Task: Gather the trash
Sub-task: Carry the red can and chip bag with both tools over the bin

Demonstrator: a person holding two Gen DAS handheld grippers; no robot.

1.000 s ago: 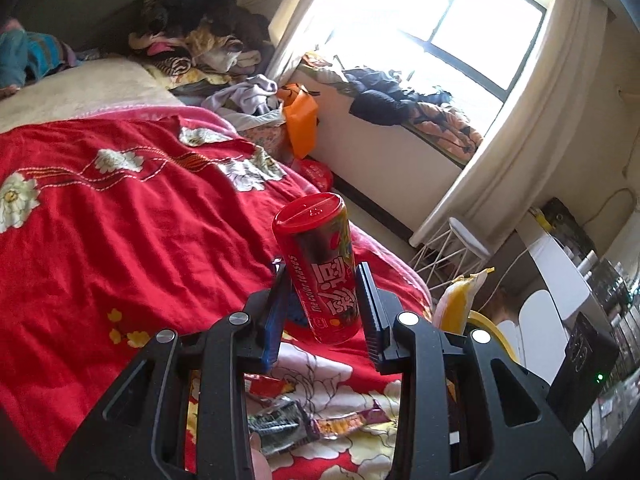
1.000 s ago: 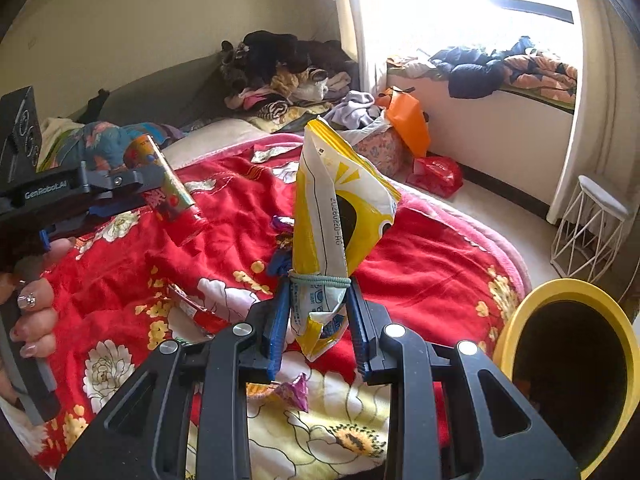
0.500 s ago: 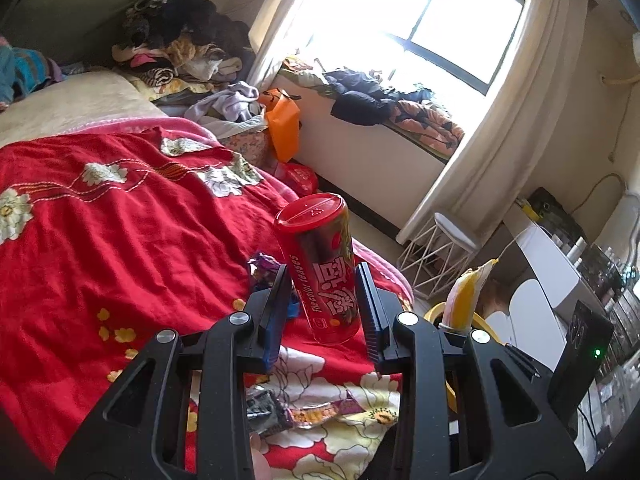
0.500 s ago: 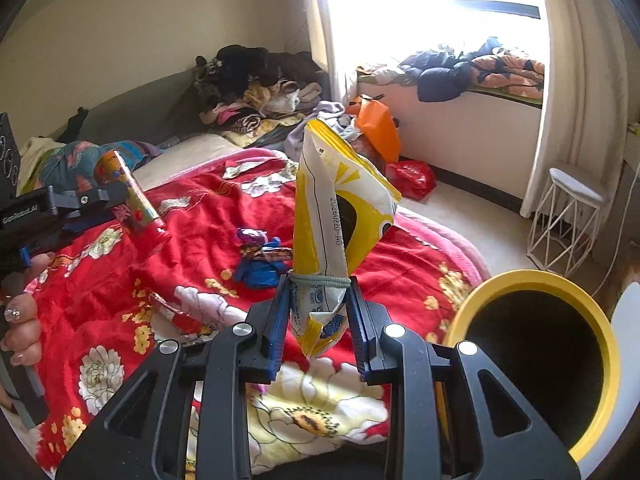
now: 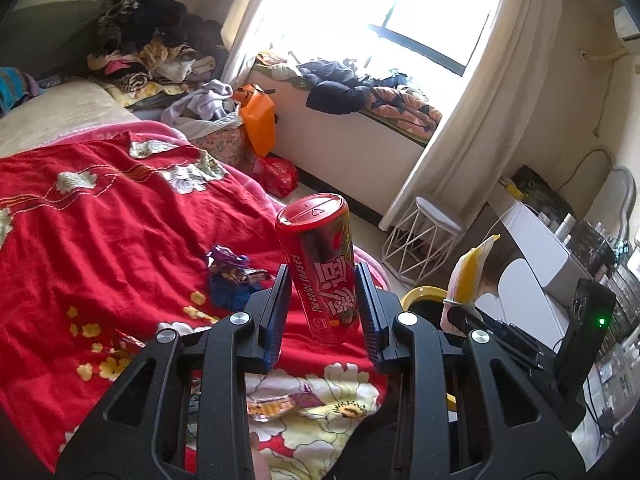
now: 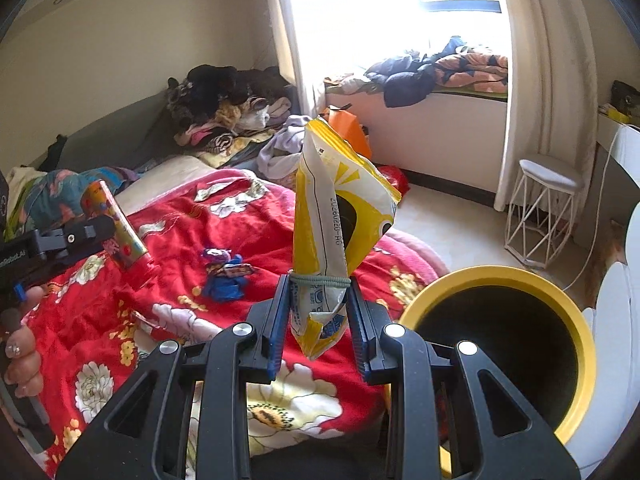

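My left gripper (image 5: 322,312) is shut on a red snack can (image 5: 320,264) and holds it upright above the red bedspread (image 5: 100,232). My right gripper (image 6: 316,312) is shut on a yellow and white snack bag (image 6: 332,216), held upright beside the yellow trash bin (image 6: 500,336) at the bed's foot. The bag (image 5: 470,276) and the bin's rim (image 5: 420,294) also show in the left wrist view. The can (image 6: 118,226) shows at the left in the right wrist view. A blue and purple wrapper (image 5: 230,276) (image 6: 224,272) lies on the bed. More wrappers (image 5: 280,404) lie under my left gripper.
A white wire stool (image 6: 540,208) stands on the floor by the curtain. An orange bag (image 5: 258,116) and a red bag (image 5: 278,174) sit beside the bed. Clothes pile at the bed's head (image 5: 152,48) and on the window ledge (image 5: 360,92). A white desk (image 5: 540,248) is at the right.
Both grippers have moved toward the foot of the bed with their loads. The yellow bin has come closer and larger in the right wrist view. The blue wrapper came into the left wrist view.
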